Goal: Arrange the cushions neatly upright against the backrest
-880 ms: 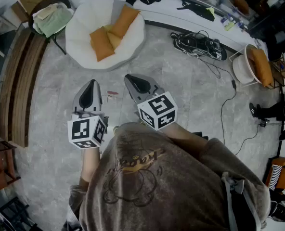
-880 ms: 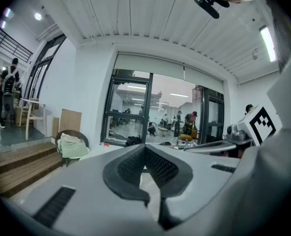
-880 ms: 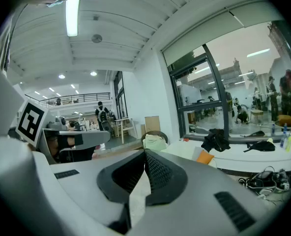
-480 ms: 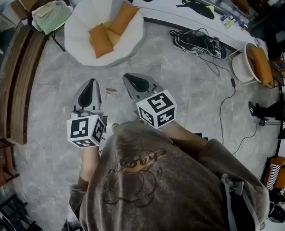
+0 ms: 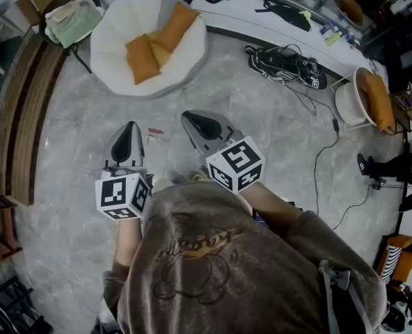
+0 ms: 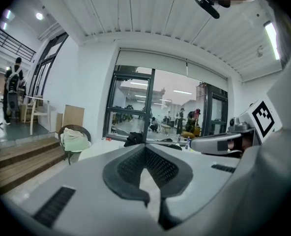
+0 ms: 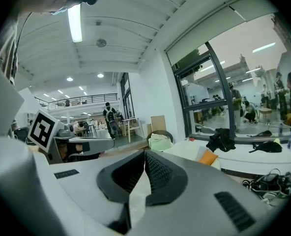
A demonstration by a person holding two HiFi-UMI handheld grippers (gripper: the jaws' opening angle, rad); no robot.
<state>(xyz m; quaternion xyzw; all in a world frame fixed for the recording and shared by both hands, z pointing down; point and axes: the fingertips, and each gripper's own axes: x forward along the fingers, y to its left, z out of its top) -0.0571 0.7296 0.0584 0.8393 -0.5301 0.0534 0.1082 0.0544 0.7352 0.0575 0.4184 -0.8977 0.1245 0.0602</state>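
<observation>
Cushions point(image 5: 143, 58), orange, lie slumped in a round white chair point(image 5: 115, 44) at 12 o'clock in the head view, well apart from both grippers. One lies flat near the middle, a longer one point(image 5: 177, 26) leans toward the rim at 1 o'clock, and a smaller yellowish one is tucked between them.

The left gripper point(image 5: 130, 129) hangs over the floor point(image 5: 275, 131) with its fingers point(image 6: 128, 170) clenched together on nothing. The right gripper point(image 5: 191, 118), just beside it, has its fingers point(image 7: 161, 173) pressed tip to tip in the same way, also empty.

At 3 o'clock a second basket chair point(image 5: 346, 104) holds one orange cushion point(image 5: 377, 97). At 11 o'clock a dark chair point(image 5: 88, 0) carries a pale green cloth point(image 5: 70, 23).

The person's torso point(image 5: 220, 263) fills the lower part of the head view and covers the floor below the grippers. In the right gripper view only an orange corner point(image 7: 208, 157) shows above the fingers; in the left gripper view the cushions cannot be made out.
</observation>
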